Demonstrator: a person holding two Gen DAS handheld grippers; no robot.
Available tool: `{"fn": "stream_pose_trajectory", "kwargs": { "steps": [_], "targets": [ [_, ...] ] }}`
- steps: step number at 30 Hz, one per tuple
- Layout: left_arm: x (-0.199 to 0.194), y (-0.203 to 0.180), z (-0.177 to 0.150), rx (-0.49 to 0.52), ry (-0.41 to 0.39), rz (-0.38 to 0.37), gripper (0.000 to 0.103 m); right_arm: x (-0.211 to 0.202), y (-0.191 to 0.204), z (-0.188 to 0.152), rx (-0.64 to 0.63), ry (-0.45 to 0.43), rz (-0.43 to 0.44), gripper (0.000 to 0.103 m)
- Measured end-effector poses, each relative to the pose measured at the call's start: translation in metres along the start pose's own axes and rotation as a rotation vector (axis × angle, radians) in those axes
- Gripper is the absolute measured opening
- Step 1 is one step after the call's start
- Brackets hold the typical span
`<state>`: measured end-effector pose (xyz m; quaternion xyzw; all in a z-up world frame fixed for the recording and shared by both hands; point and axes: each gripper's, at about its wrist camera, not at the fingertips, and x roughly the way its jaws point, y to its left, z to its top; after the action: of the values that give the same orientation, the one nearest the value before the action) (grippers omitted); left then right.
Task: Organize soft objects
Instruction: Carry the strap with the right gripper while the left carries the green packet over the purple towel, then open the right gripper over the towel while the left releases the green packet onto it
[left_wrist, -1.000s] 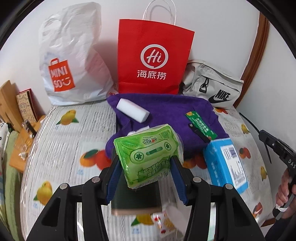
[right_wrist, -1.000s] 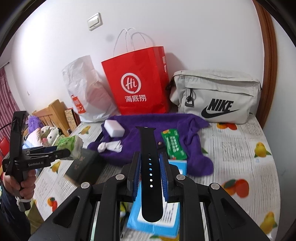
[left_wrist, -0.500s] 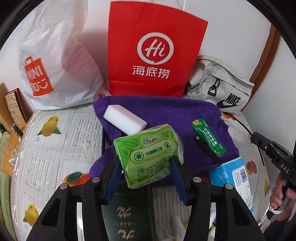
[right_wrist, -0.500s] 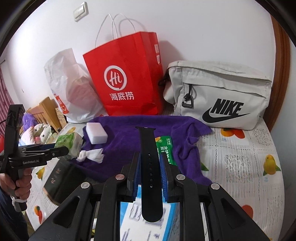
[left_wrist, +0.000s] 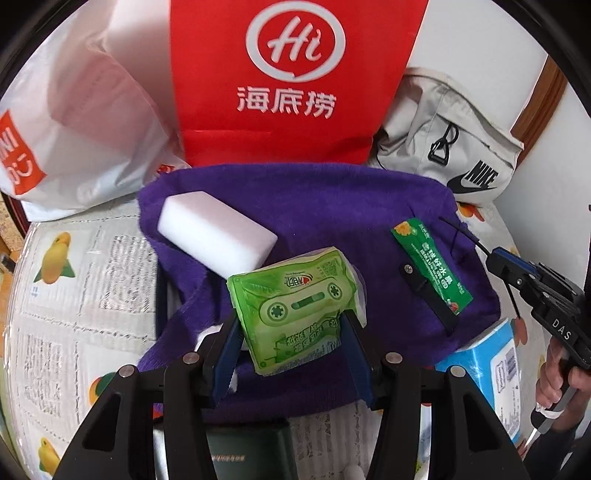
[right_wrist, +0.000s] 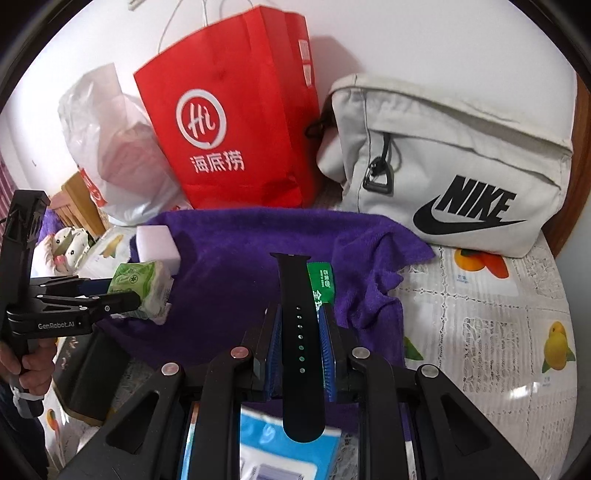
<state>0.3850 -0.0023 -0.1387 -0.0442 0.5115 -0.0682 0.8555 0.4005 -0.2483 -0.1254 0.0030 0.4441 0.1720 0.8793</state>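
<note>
Tissue pack clamped in left gripper.

Left wrist view: looks steeply down along its own fingers at the purple towel from close range, the red paper bag filling the top. Right wrist view: set further right and slightly further back, tilted less steeply — facing the same wall, the white Nike bag large at right. Shared ground — towel, red bag, white sponge, and each view catches the other gripper at its edge.
</note>
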Motion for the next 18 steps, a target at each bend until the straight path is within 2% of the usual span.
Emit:
{"fn": "stream_pose_trajectory", "kwargs": {
  "steps": [18],
  "targets": [
    [0.028, -0.013, -0.003, 0.041, 0.062, 0.019, 0.055, 0.034, -0.014, -0.004, 0.016, 0.09, -0.014, 0.021]
  ]
}}
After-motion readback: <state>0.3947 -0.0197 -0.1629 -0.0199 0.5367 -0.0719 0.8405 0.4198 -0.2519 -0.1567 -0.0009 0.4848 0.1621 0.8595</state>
